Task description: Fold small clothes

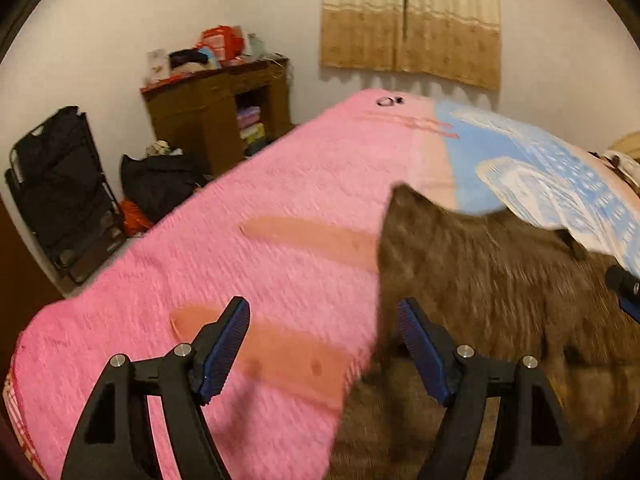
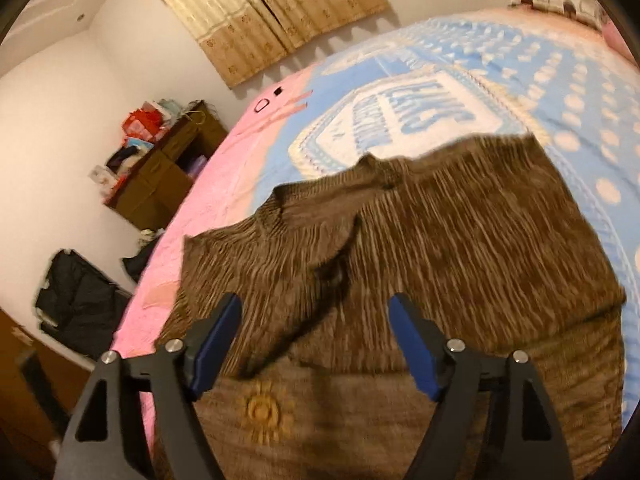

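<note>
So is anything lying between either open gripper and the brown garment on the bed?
Nothing visible. The right gripper hovers open directly over the brown garment; the left gripper sits open at its left edge, above the pink blanket.

Left gripper (image 1: 324, 344) is sitting with fingers spread wide, nothing lying between them but bare pink blanket (image 1: 224, 216). Brown knit garment (image 2: 460, 248) is covering the bed to its right, its edge running just beside the right finger. Right gripper (image 2: 314, 340) is hovering over the garment, fingers wide apart, only cloth below. Blue patterned blanket (image 2: 580, 92) beyond is lying flat. Small dark items (image 1: 390, 101) are sitting at the far pink edge. Wooden cabinet (image 1: 208, 120) and black bags (image 1: 60, 184) are standing off the bed, well apart.
</note>
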The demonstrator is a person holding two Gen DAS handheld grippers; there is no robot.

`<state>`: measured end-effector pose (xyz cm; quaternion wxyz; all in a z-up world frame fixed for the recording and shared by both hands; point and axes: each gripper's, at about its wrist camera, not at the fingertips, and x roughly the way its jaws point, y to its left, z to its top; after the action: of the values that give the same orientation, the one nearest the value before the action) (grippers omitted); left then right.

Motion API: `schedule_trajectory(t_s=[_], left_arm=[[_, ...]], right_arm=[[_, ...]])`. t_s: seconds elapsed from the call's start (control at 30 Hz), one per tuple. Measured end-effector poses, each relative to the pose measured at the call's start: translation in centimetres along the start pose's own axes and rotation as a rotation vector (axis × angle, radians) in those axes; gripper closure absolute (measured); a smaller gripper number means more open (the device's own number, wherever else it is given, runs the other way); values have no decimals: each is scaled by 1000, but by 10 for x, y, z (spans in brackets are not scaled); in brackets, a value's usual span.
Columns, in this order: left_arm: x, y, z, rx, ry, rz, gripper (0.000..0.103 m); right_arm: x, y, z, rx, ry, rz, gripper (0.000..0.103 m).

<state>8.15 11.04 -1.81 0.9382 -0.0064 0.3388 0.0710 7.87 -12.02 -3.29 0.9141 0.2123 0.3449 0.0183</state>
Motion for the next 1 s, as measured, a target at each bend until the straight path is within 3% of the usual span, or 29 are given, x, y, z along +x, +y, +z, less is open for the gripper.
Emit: schedule_trajectory(t_s=[0.13,0.23,0.37,0.43,0.5,0.57,0.73,0.87,0.97,1.0], left_arm=[[23,-4,13,-47,46,19,26],[34,-20,8,-22,81,-20,26],[49,-32,-10,80,107,94,26],[51,-22,-10,36,113,62,25],[51,-14,-9,21,115,79,25],[54,-9,-13,16,119,71,25],[54,-8,-17,-1,116,71,23],[50,-10,-20,3,111,80,21],[52,-3,-20,-30,123,64,16],[53,1,-20,-49,129,56,14]], right_arm=[[26,44,9,-199,8,8,26],[45,58,7,-258,56,24,39],[63,54,-10,-325,168,35,49],[58,43,-19,-350,191,22,51],[37,28,-28,-383,179,25,56],[21,8,-39,-408,203,-66,50],[-21,-34,-52,-361,170,-185,50],[-36,-38,-30,-209,92,-71,48],[-22,-29,-5,-119,55,26,30],[-13,-24,2,-110,42,28,29]])
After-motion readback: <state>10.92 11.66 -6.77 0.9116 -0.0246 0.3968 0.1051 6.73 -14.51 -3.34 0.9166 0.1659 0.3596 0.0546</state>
